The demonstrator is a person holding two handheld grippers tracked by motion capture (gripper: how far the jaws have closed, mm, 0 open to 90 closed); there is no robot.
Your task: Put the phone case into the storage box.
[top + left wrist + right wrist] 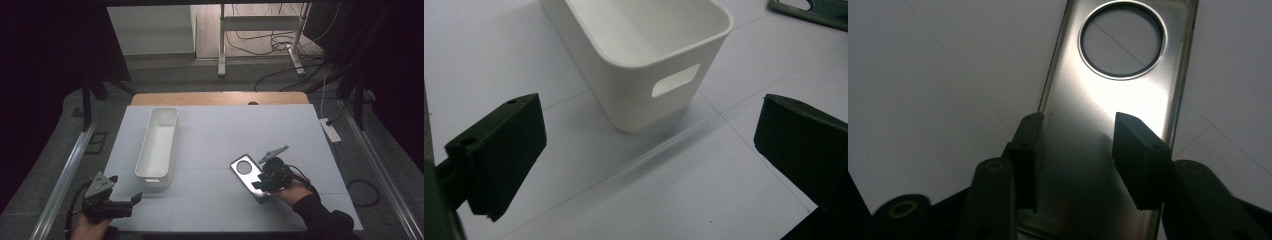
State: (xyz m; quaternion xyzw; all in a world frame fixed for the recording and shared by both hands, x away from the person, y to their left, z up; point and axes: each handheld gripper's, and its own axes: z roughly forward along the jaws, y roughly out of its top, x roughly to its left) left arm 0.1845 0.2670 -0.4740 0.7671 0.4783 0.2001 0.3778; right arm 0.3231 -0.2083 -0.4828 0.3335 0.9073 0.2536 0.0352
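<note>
The flat silver metal plate with a round hole (250,176) lay on the white table (215,135), its long axis running away from the right gripper (1078,150), whose half-open jaws hovered over it, gripping nothing. The left gripper (131,201) waited wide open beside the white plastic bin (159,145).

Dim, dark-edged high view; glare on the metal plate (1108,125); soft shadows, slight blur.

White bin (644,60) beyond parted jaws

Plate (250,176) right of bin (159,143)
</note>
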